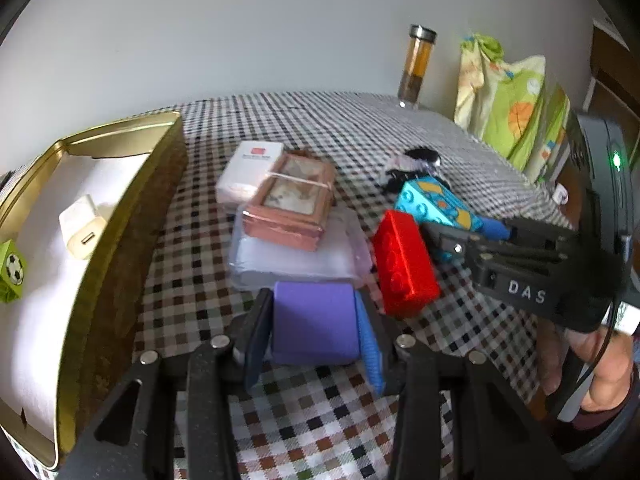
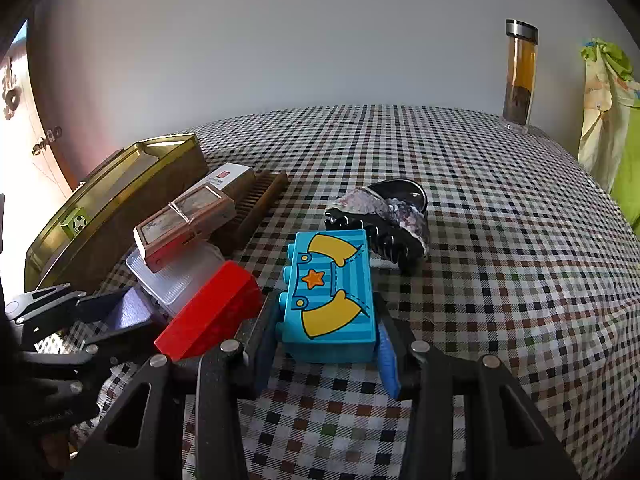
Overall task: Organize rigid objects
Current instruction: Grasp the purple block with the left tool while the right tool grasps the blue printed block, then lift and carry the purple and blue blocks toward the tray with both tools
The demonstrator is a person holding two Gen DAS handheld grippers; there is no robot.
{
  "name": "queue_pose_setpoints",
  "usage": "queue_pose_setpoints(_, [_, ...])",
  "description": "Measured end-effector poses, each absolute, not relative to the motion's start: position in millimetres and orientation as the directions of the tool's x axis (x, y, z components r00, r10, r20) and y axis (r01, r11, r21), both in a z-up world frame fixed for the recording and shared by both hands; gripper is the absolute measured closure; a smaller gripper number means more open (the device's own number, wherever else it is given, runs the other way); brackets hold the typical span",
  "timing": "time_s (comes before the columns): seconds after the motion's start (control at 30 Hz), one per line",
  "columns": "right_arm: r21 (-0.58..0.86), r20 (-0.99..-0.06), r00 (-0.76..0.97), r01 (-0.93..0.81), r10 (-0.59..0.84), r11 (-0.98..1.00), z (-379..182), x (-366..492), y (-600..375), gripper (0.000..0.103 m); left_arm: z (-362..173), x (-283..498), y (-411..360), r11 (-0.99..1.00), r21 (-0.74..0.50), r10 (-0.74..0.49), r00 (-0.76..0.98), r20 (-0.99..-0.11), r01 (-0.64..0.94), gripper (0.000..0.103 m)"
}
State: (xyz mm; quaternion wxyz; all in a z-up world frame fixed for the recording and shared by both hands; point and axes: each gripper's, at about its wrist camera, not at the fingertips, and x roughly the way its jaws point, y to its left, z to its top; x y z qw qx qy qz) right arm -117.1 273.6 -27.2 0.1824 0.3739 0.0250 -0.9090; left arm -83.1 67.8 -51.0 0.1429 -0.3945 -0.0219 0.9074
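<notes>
Nearest the left wrist camera, the left gripper [image 1: 316, 328] has its two black fingers pressed against the sides of a purple rectangular foam-like block [image 1: 314, 322], which rests on the checked tablecloth [image 1: 320, 128]. That block lies directly between the fingers, its long axis running across them, so a straight lift looks possible. To its left, close by, stands an open gold metal tin [image 1: 120, 216] lined in white; inside lie a white plug-in charger [image 1: 82, 232] and a small green cube printed with a football [image 1: 14, 272]. The left hand is the nearer one to the tin.

Behind the purple block, a pink framed box bound with a rubber band [image 1: 290, 204] sits on a clear plastic case [image 1: 296, 256], beside a white carton [image 1: 250, 172]. Further right lies a red plastic building brick [image 1: 404, 264].

At the far right, the right gripper [image 2: 326, 344] is closed on a turquoise toy brick printed with yellow sleeves and an orange star [image 2: 330, 296], its long axis pointing away from the camera. A black hair claw [image 2: 384, 220] lies just behind.
</notes>
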Motion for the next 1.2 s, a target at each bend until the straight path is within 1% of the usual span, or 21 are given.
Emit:
queue_pose_setpoints(0.77, [0.079,-0.654,-0.681,0.37,-0.328,-0.926,-24.0,-110.0,273.2,0.058,-45.0,-76.3,60.8,-0.969,-0.16,0.246,-0.72,-0.648,-0.188,0.063])
queue_pose_setpoints(1.2, [0.046,-0.636,-0.724,0.307,-0.265,-0.951,-21.8,-107.8,277.4,0.058,-41.7,-70.7,54.6,-0.973,-0.176,0.228,-0.759,-0.61,-0.152,0.063])
